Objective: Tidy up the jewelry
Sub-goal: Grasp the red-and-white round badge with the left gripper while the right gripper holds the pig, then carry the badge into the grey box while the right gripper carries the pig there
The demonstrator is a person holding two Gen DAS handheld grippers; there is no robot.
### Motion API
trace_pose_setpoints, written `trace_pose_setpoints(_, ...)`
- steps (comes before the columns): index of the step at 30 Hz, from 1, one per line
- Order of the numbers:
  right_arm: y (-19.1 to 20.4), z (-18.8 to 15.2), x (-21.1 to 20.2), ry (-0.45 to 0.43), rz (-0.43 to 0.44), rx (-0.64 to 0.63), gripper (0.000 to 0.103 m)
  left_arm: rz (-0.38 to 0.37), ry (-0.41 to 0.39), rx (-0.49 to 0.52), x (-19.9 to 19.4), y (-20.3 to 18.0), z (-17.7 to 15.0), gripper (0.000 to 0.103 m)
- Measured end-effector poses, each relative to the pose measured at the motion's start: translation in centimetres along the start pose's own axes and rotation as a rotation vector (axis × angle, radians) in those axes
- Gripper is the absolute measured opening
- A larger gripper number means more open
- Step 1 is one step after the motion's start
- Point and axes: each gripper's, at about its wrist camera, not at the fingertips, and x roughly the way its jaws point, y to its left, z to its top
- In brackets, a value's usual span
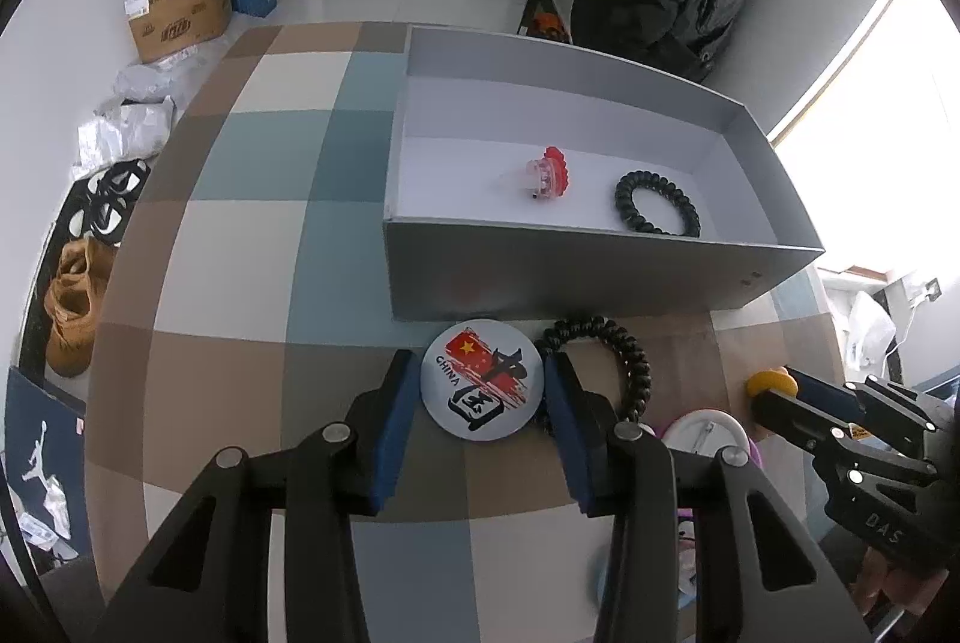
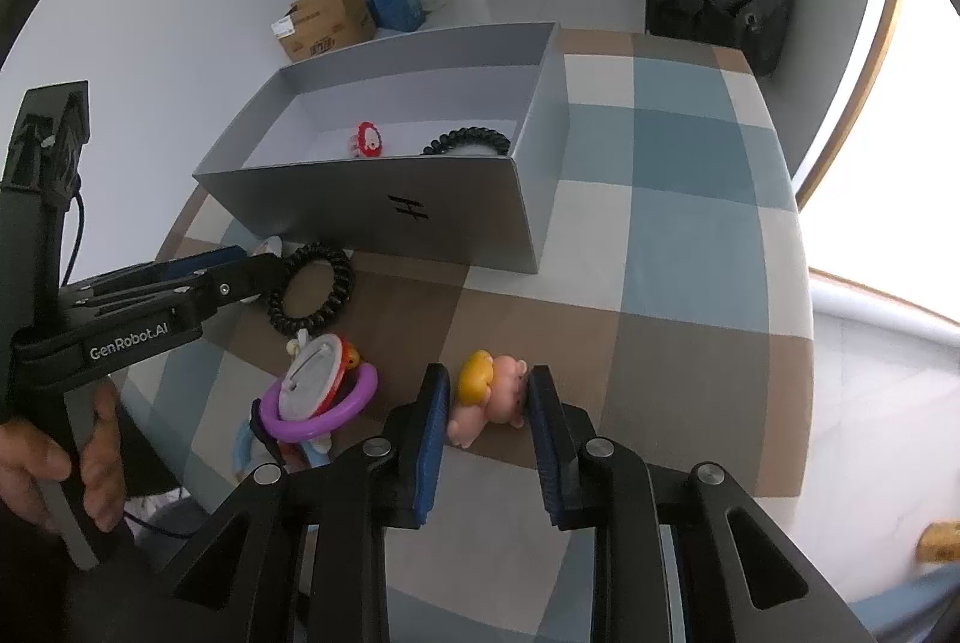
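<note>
Left wrist view: left tool [image 1: 482, 384] pinches the round badge [image 1: 482, 380], lying flat. Right wrist view alone shows right tool [image 2: 487, 394] pinching the pink figurine [image 2: 487, 400], its length slanting toward the counter's near edge.

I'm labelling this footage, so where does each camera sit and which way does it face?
Left wrist: on the left tongs, looking down along them at a round badge between the pads, grey box beyond.
Right wrist: on the right tongs, looking down at a pink toy; a hand shows.
Shared: box, black bracelet, checked table, each other's tongs.
</note>
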Motion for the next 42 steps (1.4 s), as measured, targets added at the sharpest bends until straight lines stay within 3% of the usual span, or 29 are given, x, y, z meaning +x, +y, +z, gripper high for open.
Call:
trace_pose_setpoints(5, -0.2, 0.4, -0.9, -0.04, 0.027, 0.03, 0.025, -0.051, 0.014, -0.052, -0.4, 0.6, -0.3, 0.036)
trace_pose_setpoints(9, -0.3, 0.7, -2.3, -0.097, 0.05, 0.049, 0.025, -0.125, 0.011, -0.089, -1.4, 1.0, -0.5, 0.018)
trace_pose_setpoints(14, -0.2, 1.1, -2.6, -0.111, 0.065, 0.05, 0.025, -0.111, 0.005, -0.076, -1.5, 0.8, -0.7, 0.018)
trace_pose_setpoints(17, 0.1, 1.2, -2.4, -0.102, 0.067, 0.044, 0.025, -0.047, -0.01, -0.047, -1.5, 0.8, -0.5, 0.018)
trace_pose_setpoints(26, 1.3, 1.6, -2.6, -0.121, 0.092, 0.025, 0.025, -0.15, 0.011, -0.158, -2.6, 3.8, -0.6, 0.018)
trace_pose_setpoints(31, 2.0, 1.9, -2.7, -0.129, 0.102, 0.009, 0.025, -0.11, 0.0, -0.185, -2.7, 4.3, -0.3, 0.018)
trace_pose_setpoints(32, 2.1, 1.9, -2.7, -0.129, 0.105, 0.009, 0.025, -0.084, 0.006, -0.175, -2.6, 4.1, -0.2, 0.022)
trace_pose_setpoints(34, 2.4, 1.9, -2.7, -0.13, 0.11, 0.006, 0.025, -0.052, 0.023, -0.144, -2.2, 3.4, -0.3, 0.04)
trace_pose_setpoints(36, 2.4, 1.8, -2.7, -0.126, 0.111, 0.006, 0.025, -0.024, 0.006, -0.098, -2.1, 2.5, -0.5, 0.065)
trace_pose_setpoints(38, 2.4, 1.7, -2.7, -0.126, 0.112, 0.004, 0.025, -0.003, -0.001, -0.052, -1.8, 1.4, -0.5, 0.071)
trace_pose_setpoints(42, 2.2, 1.7, -2.8, -0.128, 0.114, 0.012, 0.025, 0.053, 0.026, -0.01, -0.2, 1.1, -0.7, 0.071)
